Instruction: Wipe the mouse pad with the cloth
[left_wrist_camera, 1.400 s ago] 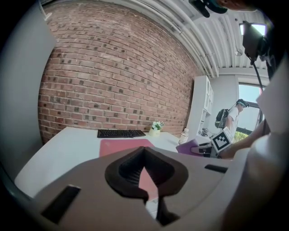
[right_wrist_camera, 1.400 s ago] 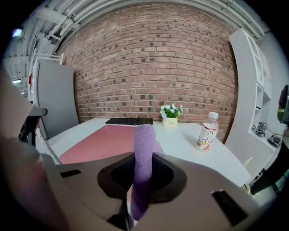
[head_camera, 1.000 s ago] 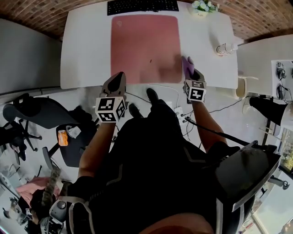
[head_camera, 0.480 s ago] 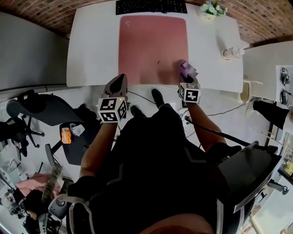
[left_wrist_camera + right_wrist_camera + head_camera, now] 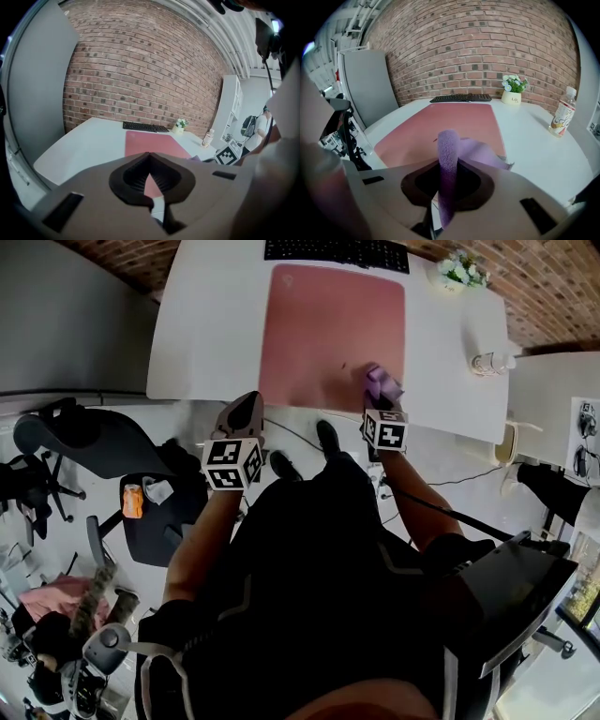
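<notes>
A large pink mouse pad [image 5: 333,329] [image 5: 447,124] [image 5: 154,143] lies on the white desk [image 5: 206,324]. My right gripper [image 5: 382,395] [image 5: 447,187] is shut on a purple cloth [image 5: 382,383] [image 5: 449,164], held at the pad's near right corner by the desk's front edge. The cloth sticks up between the jaws and spreads out to the right. My left gripper [image 5: 242,413] [image 5: 150,176] is shut on nothing and hangs just in front of the desk's near edge, left of the pad.
A black keyboard [image 5: 337,251] [image 5: 461,98] lies behind the pad. A small flower pot [image 5: 459,270] [image 5: 514,91] and a bottle [image 5: 492,362] [image 5: 561,115] stand to the right. A grey office chair [image 5: 80,442] stands at the left, cables on the floor under the desk.
The head camera has shifted, so the desk sits further right and higher in view. The right gripper with the cloth has drawn back a little toward the pad's near edge. The left gripper stays put.
</notes>
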Tool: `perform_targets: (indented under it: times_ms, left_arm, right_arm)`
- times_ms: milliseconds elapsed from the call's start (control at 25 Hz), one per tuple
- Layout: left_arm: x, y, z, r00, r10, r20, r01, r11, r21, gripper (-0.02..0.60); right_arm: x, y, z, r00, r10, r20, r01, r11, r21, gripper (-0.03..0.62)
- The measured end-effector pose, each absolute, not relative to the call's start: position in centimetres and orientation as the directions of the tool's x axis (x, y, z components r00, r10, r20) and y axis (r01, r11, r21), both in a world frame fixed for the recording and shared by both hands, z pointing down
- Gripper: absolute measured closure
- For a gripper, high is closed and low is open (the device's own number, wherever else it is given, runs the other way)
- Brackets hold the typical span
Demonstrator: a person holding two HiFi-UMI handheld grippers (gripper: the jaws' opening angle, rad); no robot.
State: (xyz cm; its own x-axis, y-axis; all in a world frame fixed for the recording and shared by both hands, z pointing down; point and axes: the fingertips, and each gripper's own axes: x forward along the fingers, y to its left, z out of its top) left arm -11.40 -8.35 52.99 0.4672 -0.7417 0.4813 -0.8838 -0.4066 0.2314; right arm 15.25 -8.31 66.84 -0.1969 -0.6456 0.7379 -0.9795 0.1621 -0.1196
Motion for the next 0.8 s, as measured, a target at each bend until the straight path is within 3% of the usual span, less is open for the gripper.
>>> perform_targets:
  times_ms: [800]
  left_arm:
    - [-15.6, -5.9, 52.4, 0.354, -0.799, 0.485, -0.933, -0.27, 0.236, 0.577]
  right_arm:
    - [4.1, -9.7, 66.8, -0.418, -0.537, 0.733, -0.888, 0.412, -0.205, 0.534]
